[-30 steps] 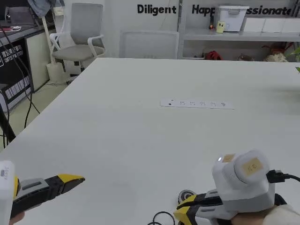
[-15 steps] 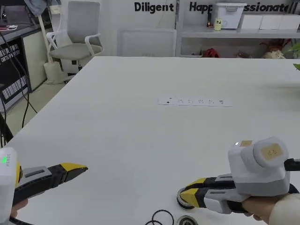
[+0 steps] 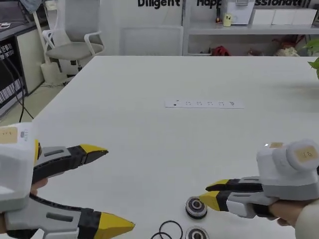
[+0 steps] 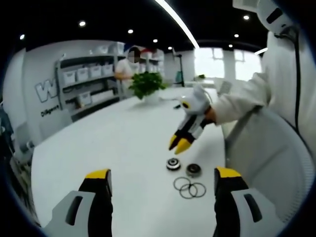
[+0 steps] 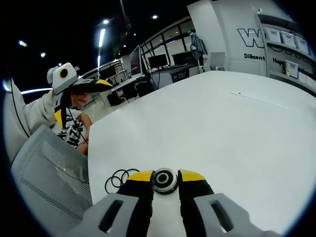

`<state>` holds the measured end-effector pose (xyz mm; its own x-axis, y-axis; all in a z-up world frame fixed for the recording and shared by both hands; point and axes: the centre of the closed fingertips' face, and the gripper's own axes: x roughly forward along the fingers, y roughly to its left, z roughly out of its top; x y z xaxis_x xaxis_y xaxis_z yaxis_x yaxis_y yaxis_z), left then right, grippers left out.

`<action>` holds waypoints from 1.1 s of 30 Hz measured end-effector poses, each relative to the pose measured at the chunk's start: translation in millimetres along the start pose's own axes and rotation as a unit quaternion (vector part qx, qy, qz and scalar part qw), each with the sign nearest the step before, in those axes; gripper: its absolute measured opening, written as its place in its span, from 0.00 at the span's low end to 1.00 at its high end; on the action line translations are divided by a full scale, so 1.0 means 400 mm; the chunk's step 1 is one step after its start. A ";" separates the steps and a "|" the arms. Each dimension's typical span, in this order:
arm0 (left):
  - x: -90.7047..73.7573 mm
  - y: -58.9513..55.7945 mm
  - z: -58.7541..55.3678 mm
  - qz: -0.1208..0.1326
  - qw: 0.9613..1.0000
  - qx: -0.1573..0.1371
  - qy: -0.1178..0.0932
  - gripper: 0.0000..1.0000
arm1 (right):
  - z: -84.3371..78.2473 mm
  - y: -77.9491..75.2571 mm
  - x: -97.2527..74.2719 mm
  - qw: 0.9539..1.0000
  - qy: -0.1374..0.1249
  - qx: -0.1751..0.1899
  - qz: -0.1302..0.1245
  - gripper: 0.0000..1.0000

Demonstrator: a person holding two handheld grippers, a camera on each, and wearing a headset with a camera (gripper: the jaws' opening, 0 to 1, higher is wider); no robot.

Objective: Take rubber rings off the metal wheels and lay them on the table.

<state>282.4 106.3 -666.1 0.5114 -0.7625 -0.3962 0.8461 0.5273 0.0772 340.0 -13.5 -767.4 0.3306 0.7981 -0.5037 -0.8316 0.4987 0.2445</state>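
Two small metal wheels (image 3: pixel 196 207) (image 3: pixel 196 233) lie near the table's front edge, each with a dark band around its rim. Left of them lie loose black rubber rings (image 3: pixel 169 230), overlapping. My right gripper (image 3: pixel 210 194) hovers just right of the farther wheel, jaws a narrow gap apart and nothing held. Along its jaws, that wheel (image 5: pixel 164 180) sits right at the tips, with the rings (image 5: pixel 118 178) off to the left. My left gripper (image 3: pixel 112 188) is spread wide open at the left. From it I see both wheels (image 4: pixel 173 164) (image 4: pixel 193 170), the rings (image 4: pixel 189 187) and the right gripper (image 4: pixel 178 143).
A white power strip (image 3: pixel 204 103) is set in the middle of the white table (image 3: pixel 149 124). An office chair (image 3: pixel 75 50) stands beyond the far left corner and shelves (image 3: pixel 249 30) line the back wall. A potted plant (image 4: pixel 145 84) stands on the table's far end.
The right gripper has drawn back to the right, uncovering the farther wheel. The left gripper has come further in, with its lower jaw now showing. The head camera has tilted down.
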 end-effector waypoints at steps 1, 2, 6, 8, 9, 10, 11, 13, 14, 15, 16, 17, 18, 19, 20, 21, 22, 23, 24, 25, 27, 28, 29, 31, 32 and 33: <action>0.005 0.002 0.005 -0.002 1.000 0.002 -0.001 0.86 | -0.004 -0.003 -0.001 1.000 0.001 0.001 0.000 0.17; 0.013 0.006 0.011 -0.004 1.000 0.005 -0.003 0.86 | -0.006 -0.005 -0.002 1.000 0.002 0.001 0.001 0.17; 0.036 0.008 0.024 -0.014 1.000 0.013 -0.008 0.84 | -0.022 -0.011 -0.004 1.000 0.007 0.004 0.005 0.18; 0.051 0.010 0.029 -0.019 1.000 0.017 -0.009 0.83 | -0.032 -0.014 -0.004 1.000 0.013 0.005 0.007 0.19; 0.060 0.011 0.033 -0.023 0.999 0.020 -0.011 0.83 | -0.036 -0.014 -0.004 1.000 0.015 0.006 0.008 0.19; 0.065 0.011 0.036 -0.025 0.999 0.021 -0.012 0.83 | -0.042 -0.013 -0.004 1.000 0.017 0.008 0.010 0.20; 0.074 0.012 0.040 -0.028 0.999 0.021 -0.014 0.82 | -0.044 -0.013 -0.003 1.000 0.018 0.008 0.012 0.20; 0.087 0.013 0.044 -0.033 0.999 0.022 -0.018 0.81 | -0.052 -0.012 -0.002 1.000 0.023 0.009 0.014 0.20; 0.093 0.013 0.045 -0.035 0.999 0.022 -0.019 0.80 | -0.054 -0.012 -0.002 1.000 0.024 0.008 0.015 0.21; 0.101 0.014 0.046 -0.037 0.999 0.023 -0.019 0.79 | -0.055 -0.011 -0.002 1.000 0.025 0.007 0.016 0.21; 0.107 0.014 0.046 -0.039 0.999 0.023 -0.019 0.78 | -0.057 -0.010 -0.001 0.999 0.026 0.007 0.017 0.21; 0.112 0.014 0.045 -0.040 0.999 0.023 -0.019 0.78 | -0.060 -0.009 0.001 0.999 0.028 0.006 0.019 0.21; 0.118 0.013 0.045 -0.041 0.999 0.024 -0.019 0.77 | -0.061 -0.008 0.001 0.999 0.029 0.005 0.020 0.21; 0.126 0.012 0.043 -0.045 0.999 0.025 -0.018 0.76 | -0.064 -0.007 0.002 0.999 0.030 0.004 0.021 0.21; 0.131 0.010 0.042 -0.047 0.998 0.026 -0.017 0.75 | -0.066 -0.007 0.003 0.999 0.032 0.003 0.022 0.21; 0.140 0.007 0.040 -0.051 0.998 0.029 -0.016 0.74 | -0.069 -0.007 0.004 0.999 0.034 0.003 0.024 0.21; 0.146 0.006 0.039 -0.053 0.998 0.031 -0.016 0.73 | -0.072 -0.006 0.005 0.999 0.035 0.003 0.025 0.21; 0.155 0.004 0.037 -0.056 0.998 0.033 -0.015 0.71 | -0.075 -0.006 0.006 0.999 0.037 0.002 0.026 0.21; 0.161 0.003 0.036 -0.058 0.998 0.033 -0.016 0.70 | -0.077 -0.006 0.007 0.999 0.037 0.002 0.027 0.21; 0.167 0.002 0.035 -0.059 0.998 0.033 -0.016 0.69 | -0.079 -0.005 0.008 0.999 0.038 0.002 0.028 0.21; 0.182 0.002 0.033 -0.063 0.997 0.032 -0.018 0.68 | -0.083 -0.002 0.010 0.999 0.040 0.002 0.032 0.22; 0.192 0.002 0.031 -0.065 0.997 0.031 -0.018 0.68 | -0.083 -0.002 0.010 0.999 0.040 0.001 0.032 0.22; 0.198 0.001 0.029 -0.066 0.997 0.030 -0.018 0.67 | -0.086 -0.001 0.011 0.999 0.041 0.000 0.033 0.22; 0.213 -0.004 0.023 -0.072 0.997 0.030 -0.017 0.65 | -0.087 0.001 0.012 0.999 0.041 -0.003 0.035 0.22; 0.222 -0.007 0.019 -0.075 0.997 0.030 -0.016 0.64 | -0.088 0.003 0.013 0.998 0.041 -0.004 0.036 0.22; 0.227 -0.009 0.016 -0.078 0.996 0.030 -0.015 0.63 | -0.088 0.003 0.013 0.998 0.041 -0.005 0.037 0.22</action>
<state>326.8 32.7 -696.8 0.3774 -0.8448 -0.3793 0.9223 0.3796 0.0724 325.0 -20.6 -799.1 0.2311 0.8014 -0.5517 -0.8563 0.4367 0.2756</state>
